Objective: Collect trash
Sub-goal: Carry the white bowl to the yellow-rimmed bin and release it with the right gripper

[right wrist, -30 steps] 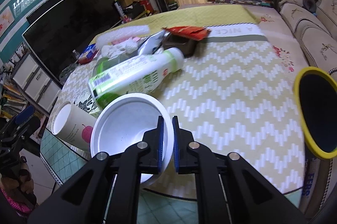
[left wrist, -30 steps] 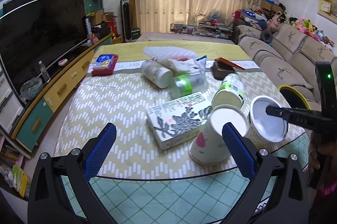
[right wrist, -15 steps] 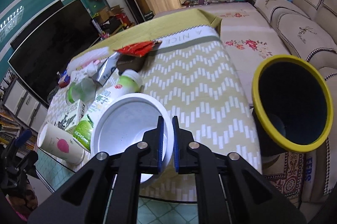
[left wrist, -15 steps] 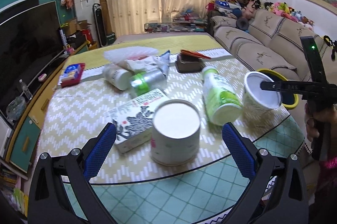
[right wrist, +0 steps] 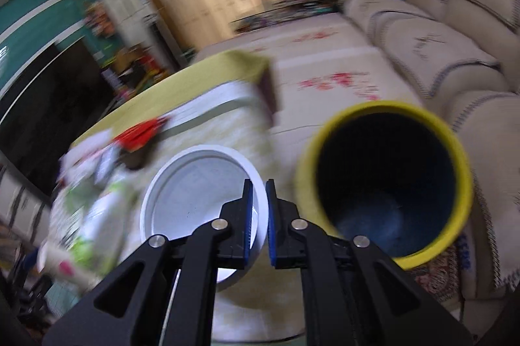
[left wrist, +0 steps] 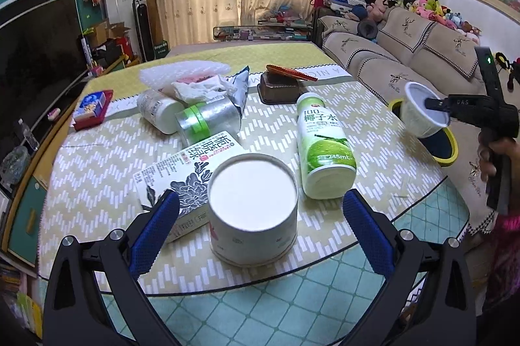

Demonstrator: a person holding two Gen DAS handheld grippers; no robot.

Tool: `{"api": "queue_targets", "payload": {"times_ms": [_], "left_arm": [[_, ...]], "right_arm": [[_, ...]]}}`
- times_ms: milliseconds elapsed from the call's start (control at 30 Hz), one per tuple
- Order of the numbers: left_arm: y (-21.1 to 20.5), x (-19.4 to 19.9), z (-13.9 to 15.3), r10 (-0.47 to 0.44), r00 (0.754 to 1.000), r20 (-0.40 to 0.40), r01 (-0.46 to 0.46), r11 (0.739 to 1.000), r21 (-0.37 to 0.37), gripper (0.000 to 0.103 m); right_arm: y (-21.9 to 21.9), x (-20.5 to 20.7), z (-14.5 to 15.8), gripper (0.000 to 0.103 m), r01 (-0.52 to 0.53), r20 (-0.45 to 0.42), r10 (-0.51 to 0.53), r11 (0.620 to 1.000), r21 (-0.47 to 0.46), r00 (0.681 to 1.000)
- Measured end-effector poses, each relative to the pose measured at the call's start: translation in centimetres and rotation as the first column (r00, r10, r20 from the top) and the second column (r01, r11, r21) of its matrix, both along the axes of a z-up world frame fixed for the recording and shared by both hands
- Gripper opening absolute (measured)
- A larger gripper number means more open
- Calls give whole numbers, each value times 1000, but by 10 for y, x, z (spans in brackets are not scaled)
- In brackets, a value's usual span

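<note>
My right gripper (right wrist: 259, 217) is shut on the rim of a white paper cup (right wrist: 201, 203), held in the air just left of the yellow-rimmed trash bin (right wrist: 383, 183). The left wrist view shows that same cup (left wrist: 422, 112) in the right gripper (left wrist: 434, 103) above the bin (left wrist: 447, 147), past the table's right edge. My left gripper (left wrist: 258, 232) is open, its blue pads on either side of an upright paper cup (left wrist: 253, 206) without touching it. On the table lie a green coconut-water bottle (left wrist: 323, 147) and a printed carton (left wrist: 182, 173).
More litter sits at the table's far side: a white jar (left wrist: 156, 115), a green-capped foil can (left wrist: 208, 121), crumpled tissue and bubble wrap (left wrist: 185, 79), a brown box (left wrist: 279, 86). A red tray (left wrist: 92, 108) lies left. A sofa (left wrist: 406, 53) stands beyond the bin.
My right gripper has carried the white cup rightwards off the table, to beside the bin's mouth. My left gripper has come closer to the upright paper cup, which now stands between its pads.
</note>
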State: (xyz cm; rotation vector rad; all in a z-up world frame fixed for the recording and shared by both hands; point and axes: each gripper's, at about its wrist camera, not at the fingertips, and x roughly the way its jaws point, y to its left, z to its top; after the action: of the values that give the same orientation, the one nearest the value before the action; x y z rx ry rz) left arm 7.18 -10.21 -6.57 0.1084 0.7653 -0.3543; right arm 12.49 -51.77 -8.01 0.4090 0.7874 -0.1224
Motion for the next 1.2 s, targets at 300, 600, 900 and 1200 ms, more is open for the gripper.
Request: {"api": "queue_targets", "payload": {"times_ms": [300, 600, 900, 1200], "left_arm": [[-16, 9, -1, -41, 999, 25, 40, 999, 24, 98], [-31, 19, -16, -48, 999, -18, 49, 997, 67, 96], [-38, 19, -16, -70, 997, -13, 71, 994, 83, 90], [-33, 18, -18, -69, 997, -27, 71, 995, 70, 60]], "right_arm": [[-101, 29, -46, 9, 172, -153, -180, 983, -68, 972], [-114, 47, -91, 13, 153, -260, -182, 980, -130, 948], [-111, 45, -95, 26, 148, -266, -183, 978, -145, 946], [-97, 25, -76, 28, 138, -216, -169, 979, -152, 962]]}}
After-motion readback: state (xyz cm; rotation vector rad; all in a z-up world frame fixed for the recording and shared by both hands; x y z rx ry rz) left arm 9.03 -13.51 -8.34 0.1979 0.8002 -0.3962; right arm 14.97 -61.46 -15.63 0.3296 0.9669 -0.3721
